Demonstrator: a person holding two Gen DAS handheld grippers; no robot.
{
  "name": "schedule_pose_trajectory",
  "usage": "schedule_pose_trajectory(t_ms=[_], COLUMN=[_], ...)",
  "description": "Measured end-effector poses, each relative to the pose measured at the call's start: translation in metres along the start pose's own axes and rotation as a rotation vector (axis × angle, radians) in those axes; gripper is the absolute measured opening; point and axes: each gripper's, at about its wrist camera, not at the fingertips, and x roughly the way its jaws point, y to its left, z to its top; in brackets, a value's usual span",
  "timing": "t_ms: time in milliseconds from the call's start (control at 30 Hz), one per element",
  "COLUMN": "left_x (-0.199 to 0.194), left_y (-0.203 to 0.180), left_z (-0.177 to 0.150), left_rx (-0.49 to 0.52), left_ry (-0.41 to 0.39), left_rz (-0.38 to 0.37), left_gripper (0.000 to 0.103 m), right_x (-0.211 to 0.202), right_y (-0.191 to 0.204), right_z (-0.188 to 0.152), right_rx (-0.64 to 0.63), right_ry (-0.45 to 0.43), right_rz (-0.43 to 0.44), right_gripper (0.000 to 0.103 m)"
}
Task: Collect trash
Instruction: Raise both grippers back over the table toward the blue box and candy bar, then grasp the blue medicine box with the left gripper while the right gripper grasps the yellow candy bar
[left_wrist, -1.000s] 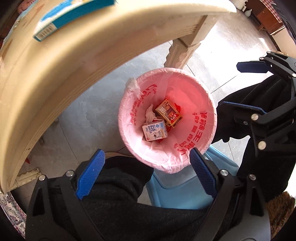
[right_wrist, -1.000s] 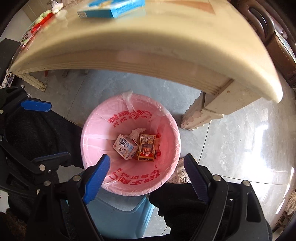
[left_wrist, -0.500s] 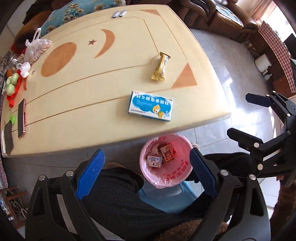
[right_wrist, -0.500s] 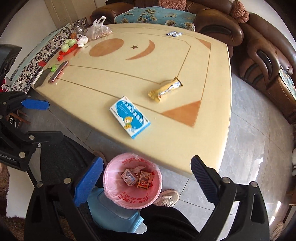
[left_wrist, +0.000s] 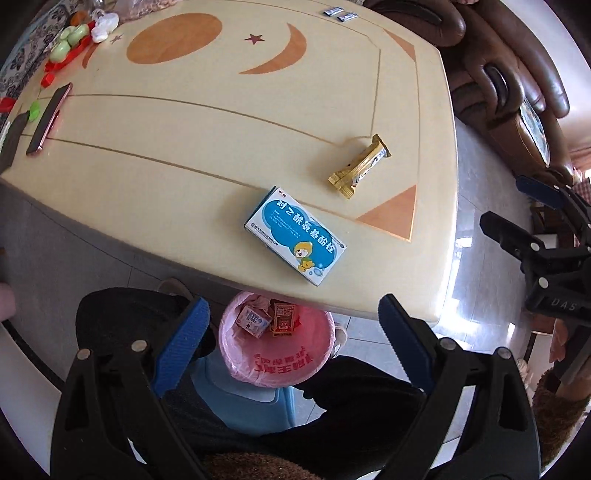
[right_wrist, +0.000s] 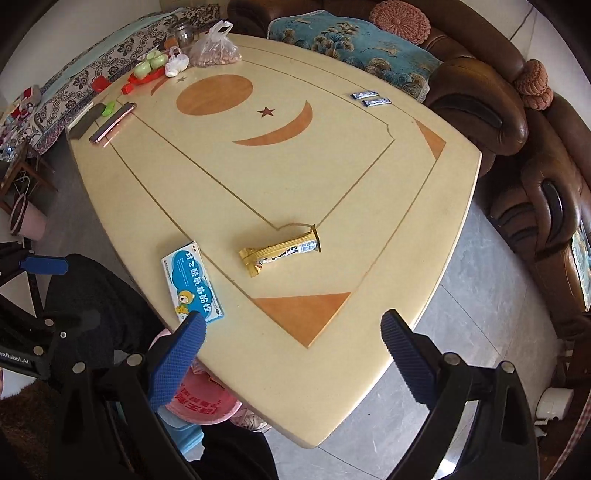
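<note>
A blue and white medicine box (left_wrist: 295, 235) lies near the front edge of the cream table (left_wrist: 221, 147); it also shows in the right wrist view (right_wrist: 192, 282). A gold snack wrapper (left_wrist: 359, 167) lies behind it, also in the right wrist view (right_wrist: 279, 252). A pink-lined trash bin (left_wrist: 277, 349) stands below the table edge, holding two small cartons (left_wrist: 267, 319). My left gripper (left_wrist: 291, 325) is open and empty above the bin. My right gripper (right_wrist: 291, 334) is open and empty above the table's front corner.
A phone (right_wrist: 112, 123), a dark flat object, green and red items (right_wrist: 147, 70) and a bag of nuts (right_wrist: 214, 48) sit at the table's far left. Two small sachets (right_wrist: 371, 98) lie at the far edge. A brown sofa (right_wrist: 498, 122) borders the far and right sides.
Both grippers have risen from just over the bin, below the table edge, to above the table. The tabletop with the box and the wrapper has come into view. Both stay open.
</note>
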Motion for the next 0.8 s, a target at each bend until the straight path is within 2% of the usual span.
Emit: schedule_pose_trajectory(t_ms=[100, 200, 333, 467, 633, 800], left_x=[0.014, 0.024, 0.038, 0.058, 0.085, 0.108], left_y=[-0.004, -0.013, -0.019, -0.019, -0.021, -0.013], left_z=[0.006, 0.012, 0.018, 0.026, 0.038, 0.044], left_rx=[-0.067, -0.109, -0.171, -0.23, -0.262, -0.337], left_ry=[0.008, -0.009, -0.034, -0.014, 0.029, 0.062], left_rz=[-0.009, 0.016, 0.027, 0.041, 0.066, 0.052], left_gripper=[0.091, 0.09, 0.091, 0.091, 0.091, 0.091], right_x=[0.017, 0.036, 0.057, 0.075, 0.102, 0.135], right_y=[0.0, 0.002, 0.0, -0.002, 0.003, 0.017], right_z=[0.008, 0.016, 0.033, 0.049, 0.064, 0.066], right_rx=[-0.131, -0.259, -0.373, -0.481, -0.605, -0.735], right_ry=[0.015, 0.045, 0.059, 0.067, 0.088, 0.136], right_rz=[0.021, 0.038, 0.083, 0.116, 0.098, 0.094], right_gripper=[0.093, 0.093, 0.093, 0.093, 0.093, 0.093])
